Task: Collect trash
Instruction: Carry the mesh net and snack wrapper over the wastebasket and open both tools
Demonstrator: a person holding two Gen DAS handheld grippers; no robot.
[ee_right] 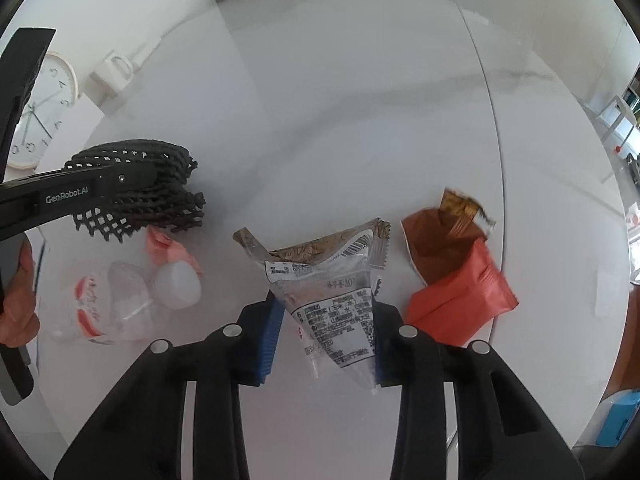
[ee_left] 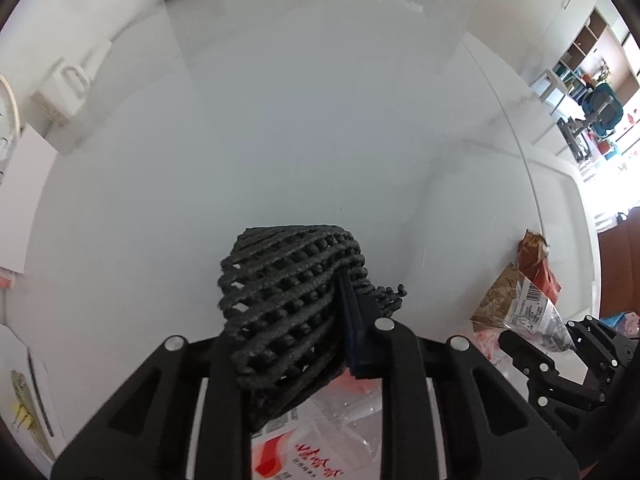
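**Trash pickup on the white table, both grippers busy**

White glossy table (ee_right: 340,120) with a seam running near to far on the right side, and a white mug (ee_right: 114,72) plus a wall clock (ee_right: 40,108) lying at the far left edge. Office shelves show way off to the right in the left wrist view.

Left gripper (ee_left: 320,320) is clamped down on a black foam mesh sleeve (ee_left: 288,300), which bunches up between its jaws. From the other camera you can read "GenRobot.AI" in white on that gripper's arm. Just near of the mesh lies a clear plastic package (ee_right: 120,304) with red printing, characters too blurry to read.

Right gripper (ee_right: 324,320) has its blue pads on either side of a silvery snack wrapper (ee_right: 336,304), pinching its narrow near end. The wrapper has a barcode and rows of small print I can't make out. Just right of it sits an orange-red wrapper (ee_right: 456,280), torn open, touching nothing else.
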